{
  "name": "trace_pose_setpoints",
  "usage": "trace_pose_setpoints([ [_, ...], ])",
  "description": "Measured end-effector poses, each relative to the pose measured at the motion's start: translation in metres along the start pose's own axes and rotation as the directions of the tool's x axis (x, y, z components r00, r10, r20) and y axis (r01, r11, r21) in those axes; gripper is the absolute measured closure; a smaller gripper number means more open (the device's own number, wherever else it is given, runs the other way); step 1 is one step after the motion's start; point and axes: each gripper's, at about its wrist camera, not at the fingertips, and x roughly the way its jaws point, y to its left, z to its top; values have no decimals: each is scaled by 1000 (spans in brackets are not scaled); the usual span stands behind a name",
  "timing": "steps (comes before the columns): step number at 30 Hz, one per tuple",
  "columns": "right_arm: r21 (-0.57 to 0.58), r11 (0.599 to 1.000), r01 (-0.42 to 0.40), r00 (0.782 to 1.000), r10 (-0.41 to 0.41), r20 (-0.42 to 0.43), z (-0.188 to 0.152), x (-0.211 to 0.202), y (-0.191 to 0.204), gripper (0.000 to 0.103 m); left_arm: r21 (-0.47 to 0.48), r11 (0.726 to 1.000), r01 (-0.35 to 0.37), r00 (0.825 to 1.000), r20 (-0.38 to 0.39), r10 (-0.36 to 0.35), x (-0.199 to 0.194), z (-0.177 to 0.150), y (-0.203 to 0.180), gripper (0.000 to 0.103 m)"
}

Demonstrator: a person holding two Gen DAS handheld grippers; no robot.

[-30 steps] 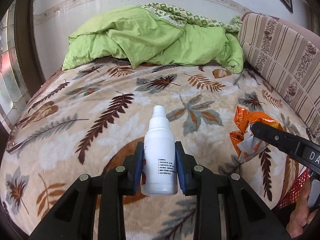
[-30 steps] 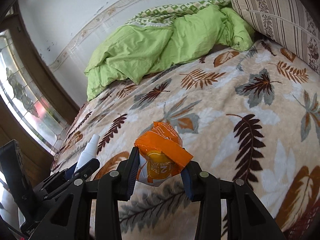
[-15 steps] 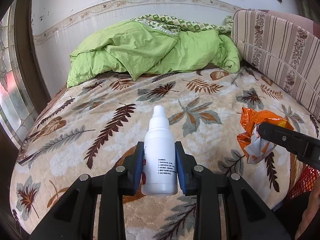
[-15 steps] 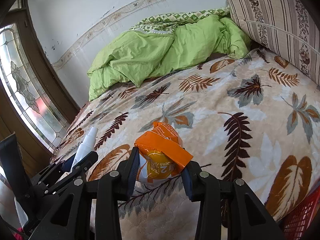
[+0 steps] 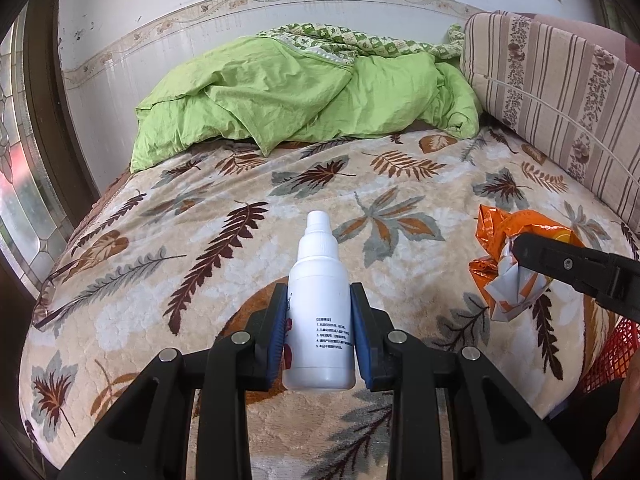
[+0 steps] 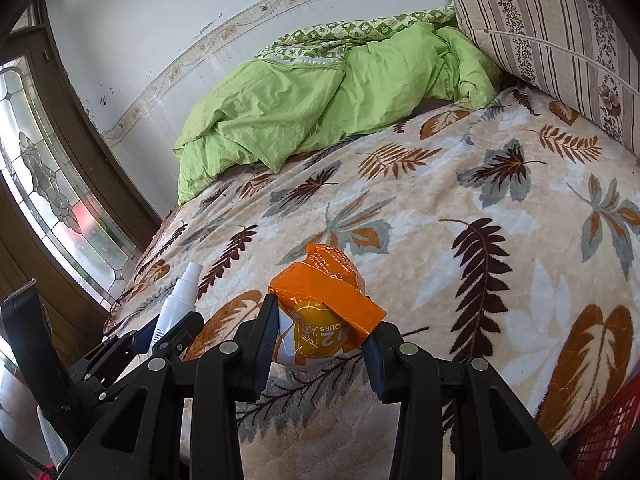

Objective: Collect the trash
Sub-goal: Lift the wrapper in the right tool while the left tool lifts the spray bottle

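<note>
My left gripper is shut on a small white plastic bottle, held upright above the near end of the bed. The same bottle shows at the lower left of the right wrist view. My right gripper is shut on a crumpled orange and white wrapper. In the left wrist view that wrapper hangs at the right, with a black finger of the right gripper across it. Both items are lifted off the leaf-patterned blanket.
A bunched green quilt lies at the far end of the bed against the wall. A striped cushion runs along the right side. A red mesh basket sits below the bed's near right corner. A glazed door stands at the left.
Both views have drawn back and tilted up from the bed, showing more wall and the bed's near edge. The red basket has come into the right wrist view. Both grips are unchanged.
</note>
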Motion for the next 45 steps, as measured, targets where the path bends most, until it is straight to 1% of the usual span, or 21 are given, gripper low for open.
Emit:
trace_pose_setpoints([
  [12, 9, 1000, 0, 1000, 0, 4, 0, 0, 0, 62, 8, 1000, 7, 1000, -5, -7, -1, -1, -5, 74],
  [19, 29, 999, -17, 1000, 16, 13, -4, -14, 0, 62, 16, 1000, 11, 1000, 6, -11, -20, -4, -13, 74],
  [23, 37, 999, -21, 1000, 21, 22, -9, -31, 0, 62, 17, 1000, 25, 1000, -1, -25, -31, -7, -17, 74],
  [29, 62, 998, -26, 999, 24, 33, -14, -61, -6, 62, 43, 998, 47, 999, 20, -48, -57, -9, -32, 74],
  [33, 81, 996, -33, 998, 28, 56, -15, -84, -7, 62, 57, 996, 65, 997, 31, -67, -72, -7, -39, 74],
  [40, 88, 995, -57, 993, 47, 107, -9, -122, -3, 62, 90, 992, 91, 992, 83, -99, -110, 4, -50, 74],
  [45, 80, 995, -57, 989, 45, 142, -6, -147, 2, 62, 97, 990, 105, 987, 109, -116, -124, 13, -53, 74],
])
